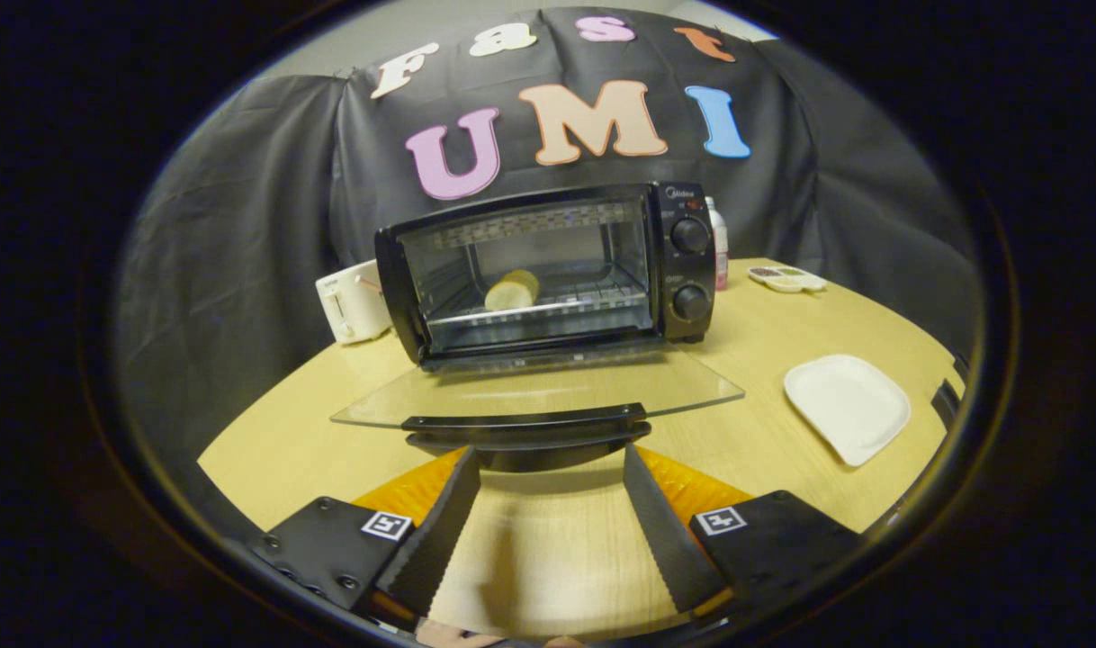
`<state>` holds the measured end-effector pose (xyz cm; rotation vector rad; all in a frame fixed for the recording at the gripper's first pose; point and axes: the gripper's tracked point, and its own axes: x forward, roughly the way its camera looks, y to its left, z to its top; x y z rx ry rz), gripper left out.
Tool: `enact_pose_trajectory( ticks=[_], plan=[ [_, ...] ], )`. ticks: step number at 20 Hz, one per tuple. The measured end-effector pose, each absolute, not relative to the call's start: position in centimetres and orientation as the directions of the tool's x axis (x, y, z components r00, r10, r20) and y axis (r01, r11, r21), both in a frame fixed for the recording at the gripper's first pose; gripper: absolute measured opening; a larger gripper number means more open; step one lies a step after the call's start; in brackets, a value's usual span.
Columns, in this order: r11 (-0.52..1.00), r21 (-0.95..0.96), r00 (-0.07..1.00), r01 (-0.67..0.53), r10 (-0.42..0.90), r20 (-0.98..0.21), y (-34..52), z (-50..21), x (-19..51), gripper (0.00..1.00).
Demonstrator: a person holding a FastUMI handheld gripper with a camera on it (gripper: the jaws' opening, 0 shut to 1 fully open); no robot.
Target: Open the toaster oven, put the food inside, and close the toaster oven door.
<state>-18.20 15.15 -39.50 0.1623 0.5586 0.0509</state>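
Observation:
The black toaster oven (679, 261) stands on the wooden table (764, 342) with its glass door (530, 391) folded down flat toward me. A piece of bread (512, 291) lies on the wire rack inside the oven. The door's black handle (523, 423) sits just ahead of my fingertips. My gripper (548, 459) is open, its two fingers spread wide just below the handle, with nothing between them but bare table.
A white square plate (847, 407) rests on the table to the right of the door. A white appliance (354, 301) stands left of the oven. A small dish (786, 279) and a bottle (718, 241) sit behind the oven's right side.

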Motion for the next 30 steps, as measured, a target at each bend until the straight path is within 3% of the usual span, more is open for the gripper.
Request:
enact_pose_trajectory(
  ticks=[11, 20, 30],
  plan=[
    [0.978, 0.204, 0.886, -0.045, 0.133, -0.444, 15.9, -35.5, -15.3, 1.0],
    [0.981, 0.192, 0.914, 0.006, 0.072, -0.398, 13.6, -33.5, -10.9, 0.97],
    [0.988, 0.153, 0.941, -0.031, 0.081, -0.328, 14.4, -31.2, -6.9, 0.97]
  ],
)
